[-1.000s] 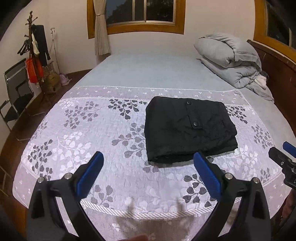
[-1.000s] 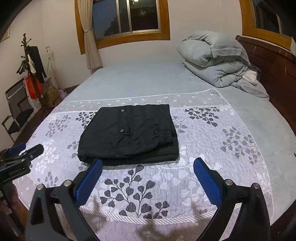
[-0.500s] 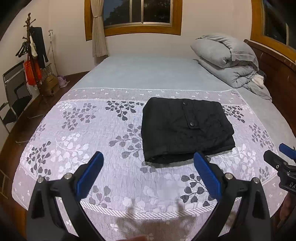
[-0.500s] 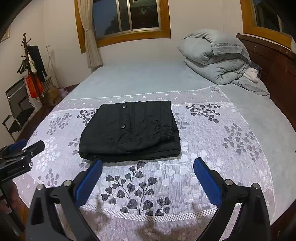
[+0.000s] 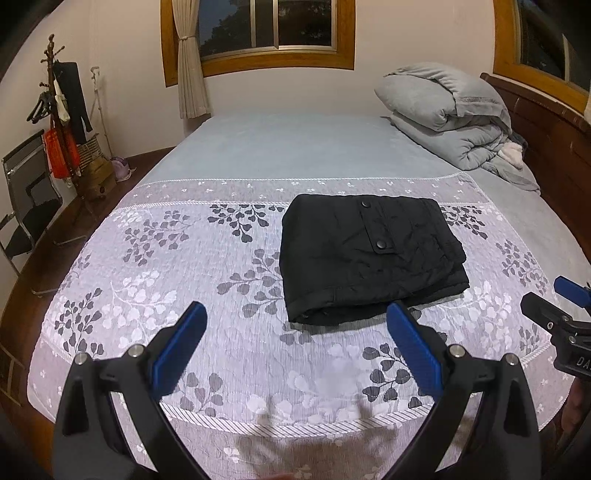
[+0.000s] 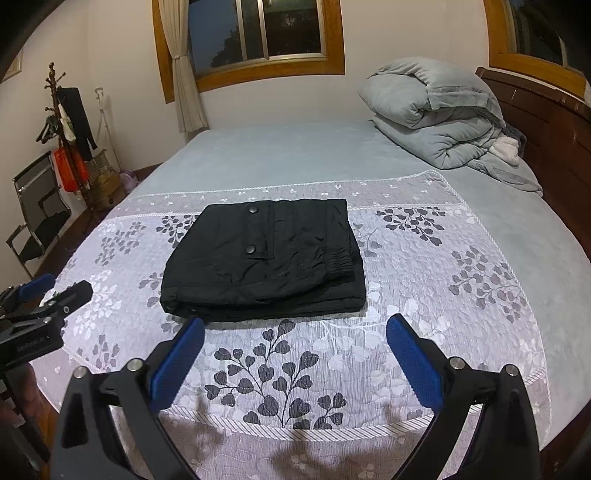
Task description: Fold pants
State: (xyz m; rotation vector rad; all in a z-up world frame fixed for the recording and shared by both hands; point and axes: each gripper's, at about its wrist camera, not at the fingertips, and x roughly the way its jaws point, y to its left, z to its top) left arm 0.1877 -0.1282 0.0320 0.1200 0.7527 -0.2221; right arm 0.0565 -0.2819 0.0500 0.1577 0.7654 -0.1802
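The black pants (image 5: 369,254) lie folded into a compact rectangle on the leaf-patterned bedspread (image 5: 147,266), pocket flap with two snaps on top. They also show in the right wrist view (image 6: 266,258). My left gripper (image 5: 295,321) is open and empty, held back near the bed's front edge, short of the pants. My right gripper (image 6: 295,332) is open and empty, also near the front edge. Each gripper appears at the side of the other's view, the right gripper (image 5: 557,306) and the left gripper (image 6: 48,291).
A rolled grey duvet (image 5: 454,110) lies at the bed's far right by the wooden headboard (image 5: 546,122). A coat rack (image 5: 59,110) and a folding chair (image 5: 29,192) stand on the floor at left. A curtained window (image 5: 273,29) is behind.
Both grippers have drawn back and risen a little from the pants, which look slightly farther away. Both stay open and empty.
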